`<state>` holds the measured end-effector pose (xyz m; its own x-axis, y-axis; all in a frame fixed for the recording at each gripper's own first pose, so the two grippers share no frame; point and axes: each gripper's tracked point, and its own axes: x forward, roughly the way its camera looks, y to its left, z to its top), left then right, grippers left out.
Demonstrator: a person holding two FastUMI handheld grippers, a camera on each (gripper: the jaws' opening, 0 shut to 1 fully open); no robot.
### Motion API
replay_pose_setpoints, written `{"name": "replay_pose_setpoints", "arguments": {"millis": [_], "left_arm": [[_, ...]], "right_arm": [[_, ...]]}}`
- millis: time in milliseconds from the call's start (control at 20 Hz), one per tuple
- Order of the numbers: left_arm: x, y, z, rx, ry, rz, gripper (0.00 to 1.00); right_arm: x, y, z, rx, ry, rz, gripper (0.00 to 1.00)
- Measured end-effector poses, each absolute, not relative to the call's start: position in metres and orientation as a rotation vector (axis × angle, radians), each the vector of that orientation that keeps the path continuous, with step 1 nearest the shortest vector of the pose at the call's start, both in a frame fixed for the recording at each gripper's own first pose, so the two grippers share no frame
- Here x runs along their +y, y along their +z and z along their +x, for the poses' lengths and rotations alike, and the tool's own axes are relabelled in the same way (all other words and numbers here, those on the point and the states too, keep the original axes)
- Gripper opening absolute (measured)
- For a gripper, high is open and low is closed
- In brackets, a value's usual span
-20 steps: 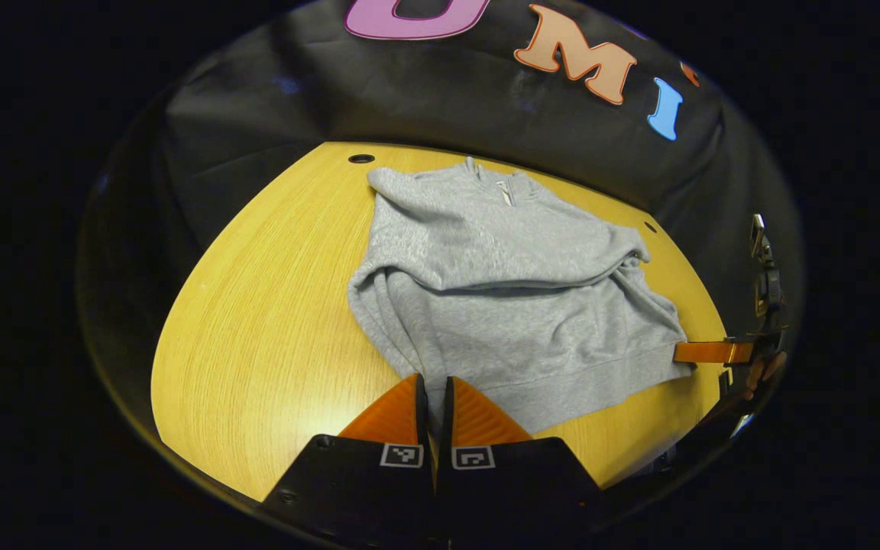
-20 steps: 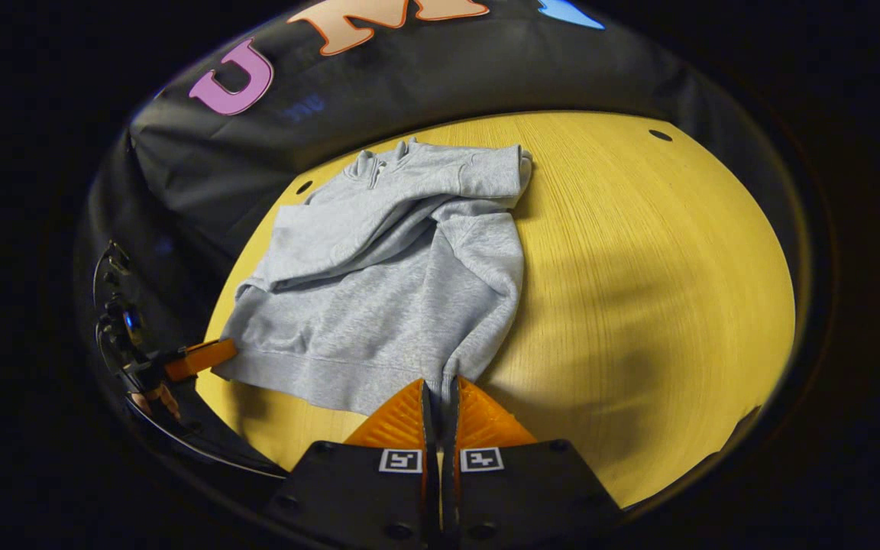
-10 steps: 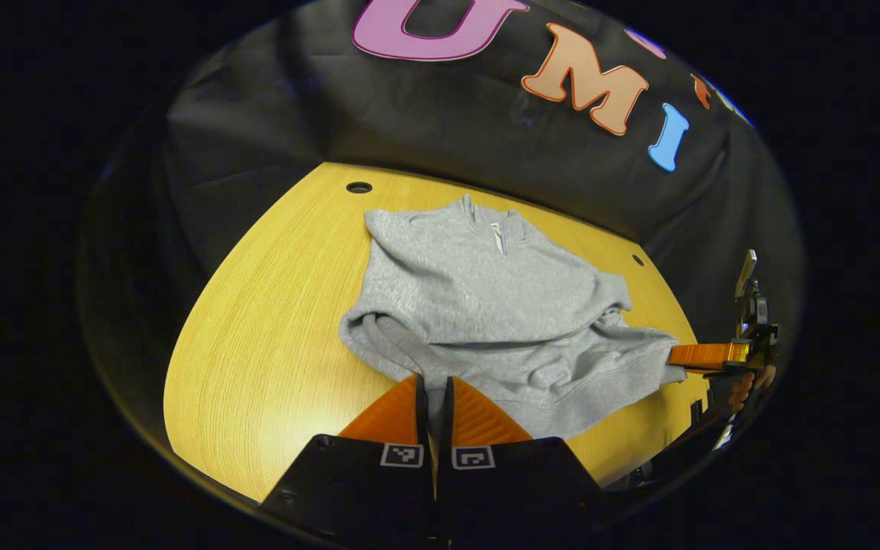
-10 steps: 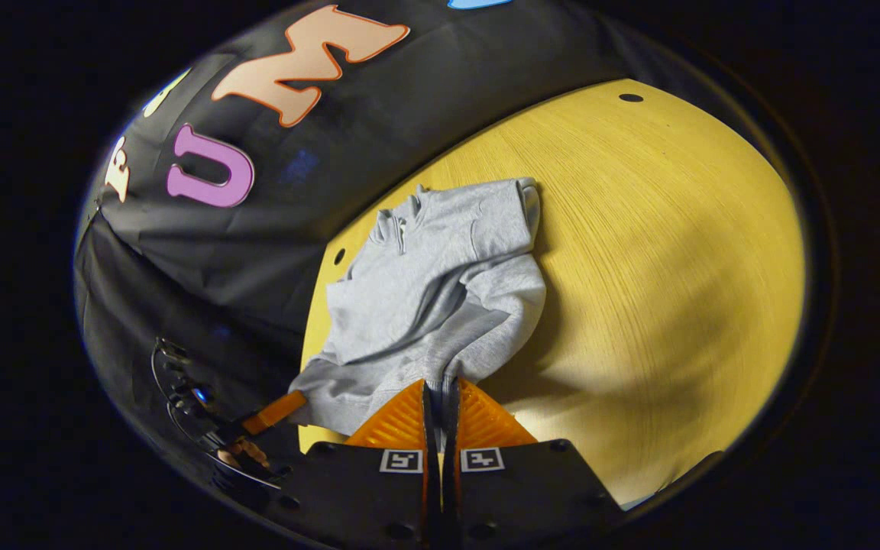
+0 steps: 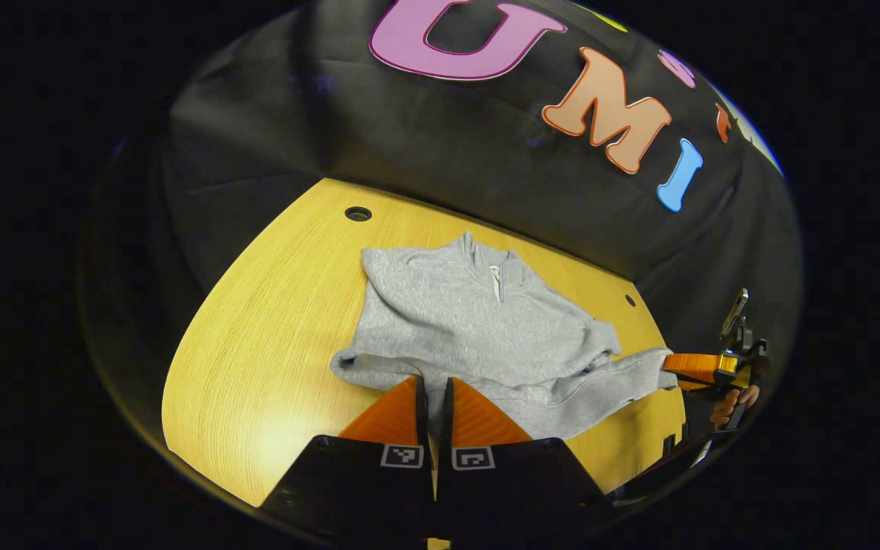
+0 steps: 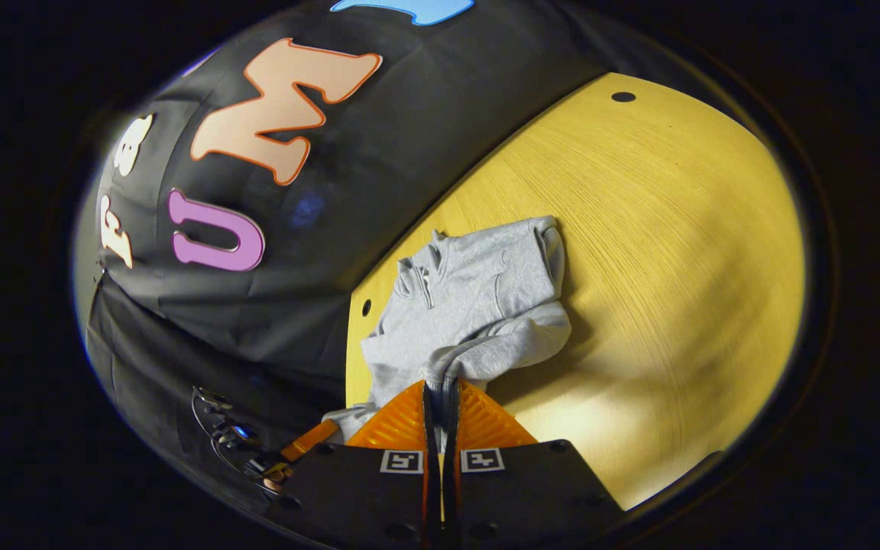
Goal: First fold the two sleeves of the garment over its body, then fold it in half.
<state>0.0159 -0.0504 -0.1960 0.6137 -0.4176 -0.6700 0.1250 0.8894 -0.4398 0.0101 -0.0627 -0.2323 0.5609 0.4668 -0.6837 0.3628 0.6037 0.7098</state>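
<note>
A grey zip-neck sweatshirt (image 5: pixel 478 321) lies on the yellow wooden table (image 5: pixel 257 344), collar toward the black cloth wall, both sleeves folded over its body. My left gripper (image 5: pixel 432 386) is shut on the bottom hem at its left corner. The hem is lifted off the table and stretched between the two grippers. In the right gripper view, my right gripper (image 6: pixel 441 389) is shut on the hem's other corner, with the sweatshirt (image 6: pixel 478 305) bunched beyond it. The right gripper (image 5: pixel 696 367), held by a hand, also appears at the far right of the left gripper view.
The table's round edge curves close below both grippers. Small dark holes (image 5: pixel 357 213) sit in the tabletop near the back wall. Bare table surface (image 6: pixel 677 267) spreads wide to the right of the garment in the right gripper view.
Both grippers have carried the bottom hem up and toward the collar; the lower body of the sweatshirt has lifted and bunched, so less of it lies flat.
</note>
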Motion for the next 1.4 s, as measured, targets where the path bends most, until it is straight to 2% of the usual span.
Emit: {"name": "replay_pose_setpoints", "arguments": {"millis": [250,500,650,800,850,900,950,1000,1050,1150,1300,1350,1400], "left_arm": [[-0.051,-0.207,0.055,0.893,-0.281,-0.411,0.00],[-0.060,-0.244,0.077,1.057,-0.201,-0.523,0.00],[-0.064,-0.257,0.091,1.092,-0.175,-0.546,0.00],[-0.065,-0.268,0.097,1.113,-0.164,-0.504,0.05],[-0.065,-0.269,0.097,1.115,-0.157,-0.490,0.05],[-0.066,-0.272,0.101,1.112,-0.147,-0.474,0.08],[-0.066,-0.271,0.105,1.105,-0.138,-0.464,0.08],[-0.066,-0.272,0.109,1.096,-0.128,-0.457,0.14],[-0.064,-0.270,0.114,1.079,-0.118,-0.443,0.14],[-0.060,-0.264,0.124,1.032,-0.110,-0.396,0.23],[-0.058,-0.243,0.145,0.912,-0.108,-0.350,0.81],[-0.054,-0.231,0.147,0.862,-0.101,-0.341,1.00],[-0.052,-0.222,0.151,0.819,-0.101,-0.327,0.95]], "right_arm": [[-0.073,-0.252,0.045,1.021,-0.012,1.076,0.04],[-0.072,-0.295,0.062,1.063,-0.107,1.072,0.04],[-0.072,-0.318,0.070,1.075,-0.149,1.066,0.04],[-0.070,-0.331,0.078,1.071,-0.180,1.074,0.09],[-0.070,-0.334,0.080,1.067,-0.181,1.067,0.07],[-0.070,-0.335,0.081,1.061,-0.184,1.059,0.13],[-0.069,-0.335,0.083,1.052,-0.182,1.062,0.13],[-0.070,-0.334,0.087,1.046,-0.185,1.060,0.15],[-0.069,-0.331,0.091,1.031,-0.184,1.069,0.22],[-0.069,-0.322,0.104,0.978,-0.182,1.070,0.49],[-0.082,-0.319,0.105,0.916,-0.181,0.844,0.90],[-0.085,-0.312,0.105,0.893,-0.168,0.777,0.97],[-0.087,-0.303,0.105,0.870,-0.157,0.730,0.97]]}}
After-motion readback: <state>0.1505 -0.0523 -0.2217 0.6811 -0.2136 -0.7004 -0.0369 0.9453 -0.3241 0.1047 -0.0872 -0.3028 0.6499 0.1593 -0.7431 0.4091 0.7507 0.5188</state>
